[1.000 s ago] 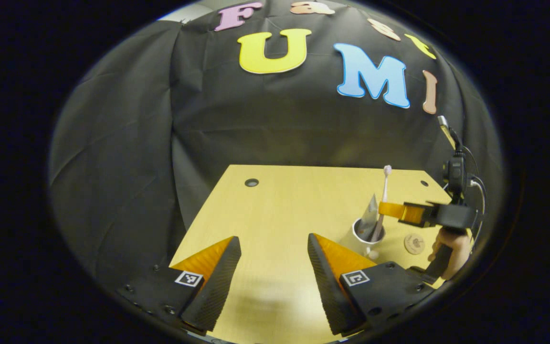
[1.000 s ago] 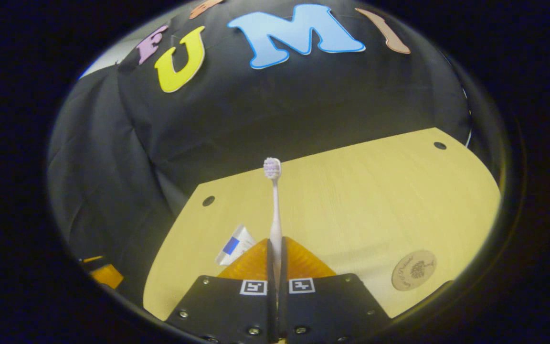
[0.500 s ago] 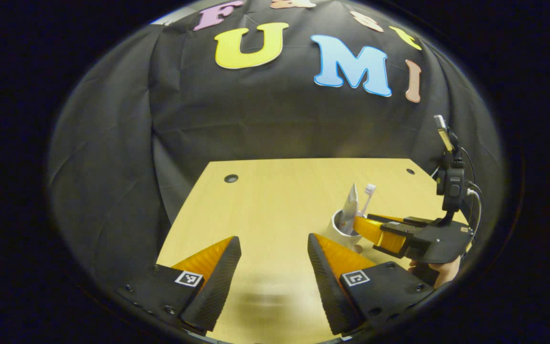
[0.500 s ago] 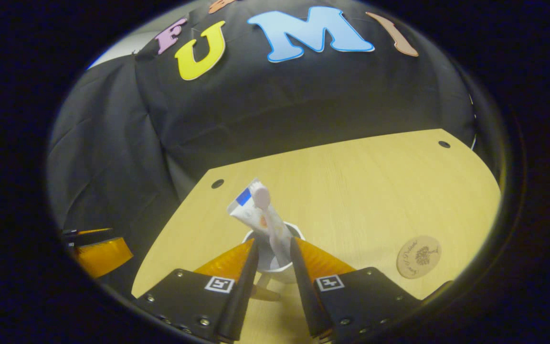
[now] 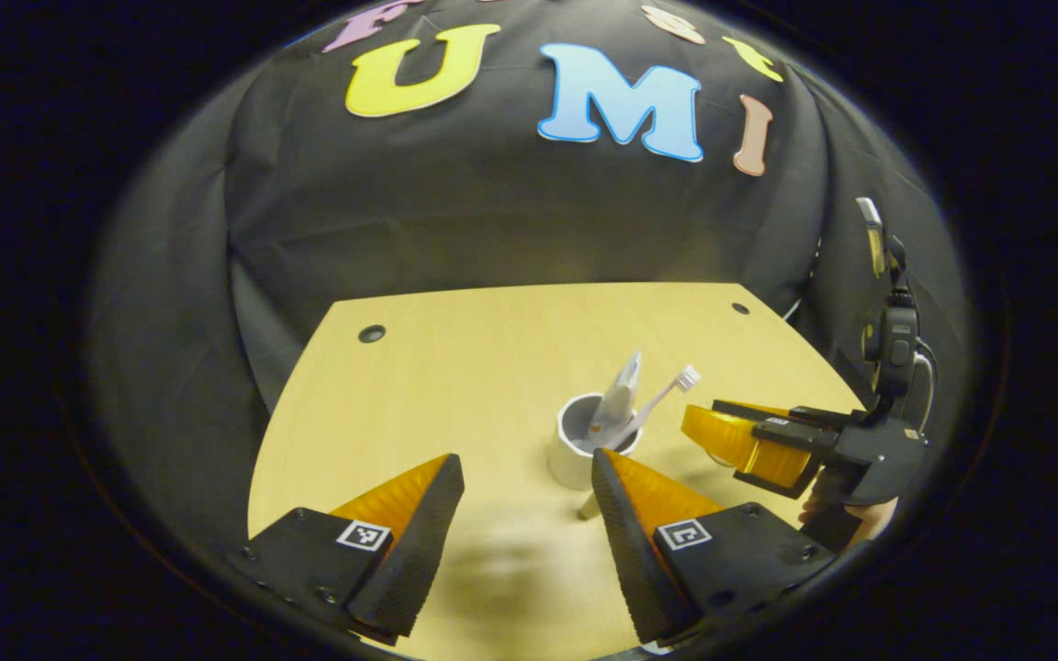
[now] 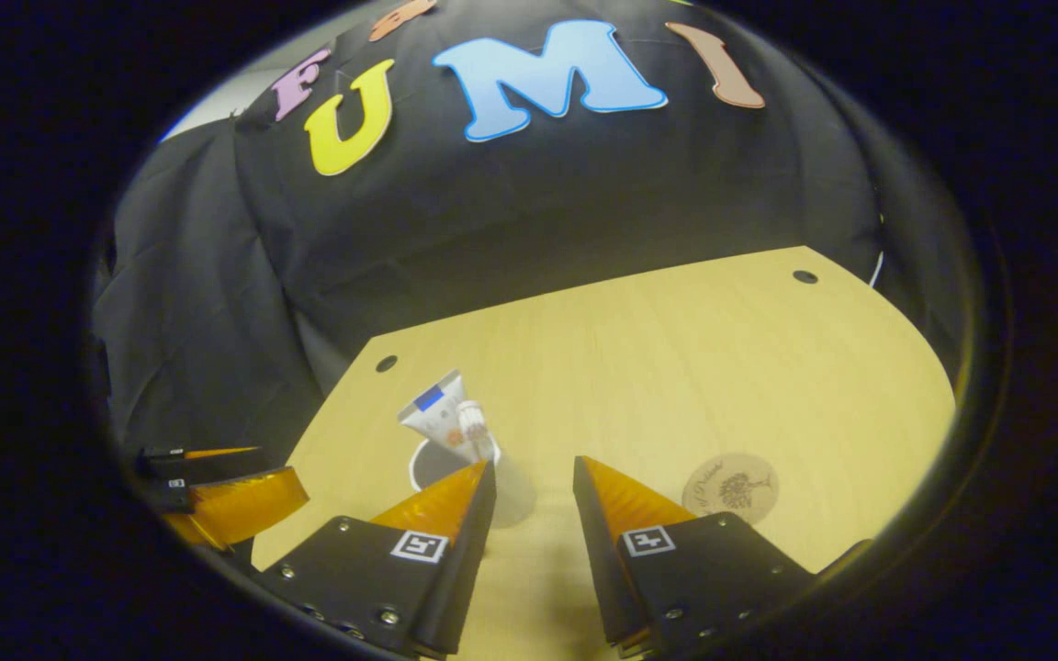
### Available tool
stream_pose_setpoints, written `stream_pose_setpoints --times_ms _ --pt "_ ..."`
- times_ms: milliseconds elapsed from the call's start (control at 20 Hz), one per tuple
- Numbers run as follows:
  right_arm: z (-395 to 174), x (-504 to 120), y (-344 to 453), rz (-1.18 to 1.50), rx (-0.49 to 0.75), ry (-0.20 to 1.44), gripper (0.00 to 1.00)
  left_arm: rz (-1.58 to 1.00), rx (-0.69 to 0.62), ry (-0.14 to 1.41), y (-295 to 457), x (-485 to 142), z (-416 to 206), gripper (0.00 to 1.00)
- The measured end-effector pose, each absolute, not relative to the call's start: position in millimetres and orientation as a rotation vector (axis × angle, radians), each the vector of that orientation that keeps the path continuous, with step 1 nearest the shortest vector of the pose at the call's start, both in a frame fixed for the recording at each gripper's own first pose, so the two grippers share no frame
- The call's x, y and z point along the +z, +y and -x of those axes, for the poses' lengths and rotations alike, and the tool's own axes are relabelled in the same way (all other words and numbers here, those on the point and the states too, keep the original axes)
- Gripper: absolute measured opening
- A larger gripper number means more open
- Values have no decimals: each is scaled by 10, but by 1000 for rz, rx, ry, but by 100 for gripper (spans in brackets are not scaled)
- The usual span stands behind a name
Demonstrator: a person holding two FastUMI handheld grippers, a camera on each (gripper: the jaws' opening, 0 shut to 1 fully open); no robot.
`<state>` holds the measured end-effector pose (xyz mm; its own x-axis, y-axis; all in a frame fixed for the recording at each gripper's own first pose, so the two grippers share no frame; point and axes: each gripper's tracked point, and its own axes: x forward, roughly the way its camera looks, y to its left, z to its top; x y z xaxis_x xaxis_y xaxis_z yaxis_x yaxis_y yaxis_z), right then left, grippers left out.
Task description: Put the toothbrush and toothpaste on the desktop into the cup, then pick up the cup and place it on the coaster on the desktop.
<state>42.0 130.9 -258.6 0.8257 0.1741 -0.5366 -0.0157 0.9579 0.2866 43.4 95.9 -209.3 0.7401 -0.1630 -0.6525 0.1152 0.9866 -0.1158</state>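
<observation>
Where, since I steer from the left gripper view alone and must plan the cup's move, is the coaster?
Observer: The coaster lies flat on the desktop, right of the cup in the right gripper view, apart from it.
Operator: Is the right gripper holding anything?
Observer: No. The right gripper is open, and the cup stands just ahead of its left finger.
Operator: Anything on the coaster?
Observer: Nothing; its printed top is bare.
</observation>
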Motion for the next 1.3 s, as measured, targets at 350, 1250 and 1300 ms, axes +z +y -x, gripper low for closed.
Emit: stream_pose_setpoints --times_ms 350,1250,1300 --pt "-274 -2615 606 -332 -30 619 55 65 -297 942 467 -2429 -518 86" --pt "268 -2719 -564 -421 -279 664 54 -88 -229 1386 430 -3477 -735 87" --pt "289 -2735 -609 -425 -289 669 55 -93 -225 1388 429 -3493 -755 88"
